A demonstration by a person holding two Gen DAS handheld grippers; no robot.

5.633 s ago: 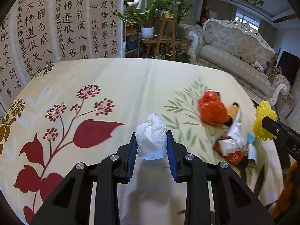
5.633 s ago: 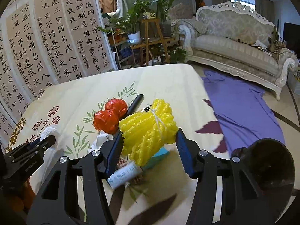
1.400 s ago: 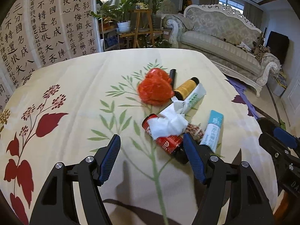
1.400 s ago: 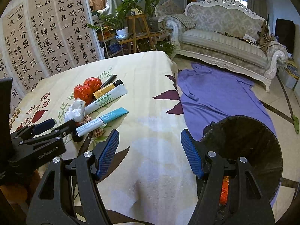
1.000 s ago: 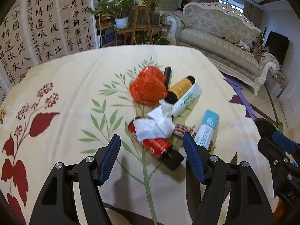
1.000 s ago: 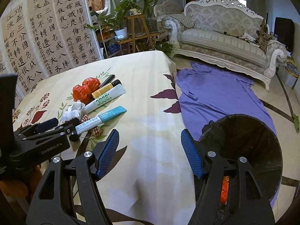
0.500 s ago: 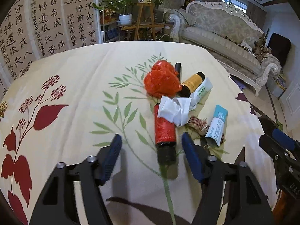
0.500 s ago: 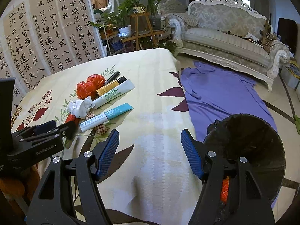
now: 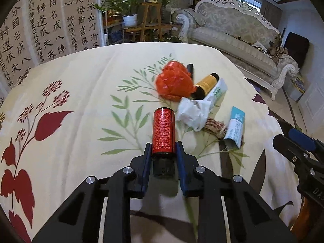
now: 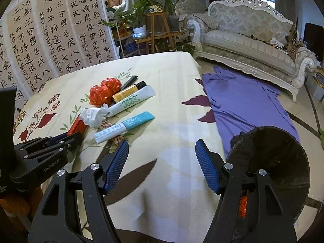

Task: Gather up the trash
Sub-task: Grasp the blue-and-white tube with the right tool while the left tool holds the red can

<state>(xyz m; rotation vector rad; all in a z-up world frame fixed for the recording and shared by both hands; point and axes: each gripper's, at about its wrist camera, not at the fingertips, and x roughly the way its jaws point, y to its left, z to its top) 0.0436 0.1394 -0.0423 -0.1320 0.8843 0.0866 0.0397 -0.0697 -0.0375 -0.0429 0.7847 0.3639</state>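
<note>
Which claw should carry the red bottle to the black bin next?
Left. The left claw has just been closing and now clamps the red cylindrical bottle with the black cap. The right claw is open and empty beside the black round bin.

Calligraphy screen (image 10: 60,30) left; potted plants (image 10: 141,20) behind; ornate sofa (image 10: 253,40) right; purple cloth (image 10: 243,101) on floor.

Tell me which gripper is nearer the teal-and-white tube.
Right. The right gripper hovers open just short of the teal-and-white tube; the left gripper holds the red bottle beside it.
</note>
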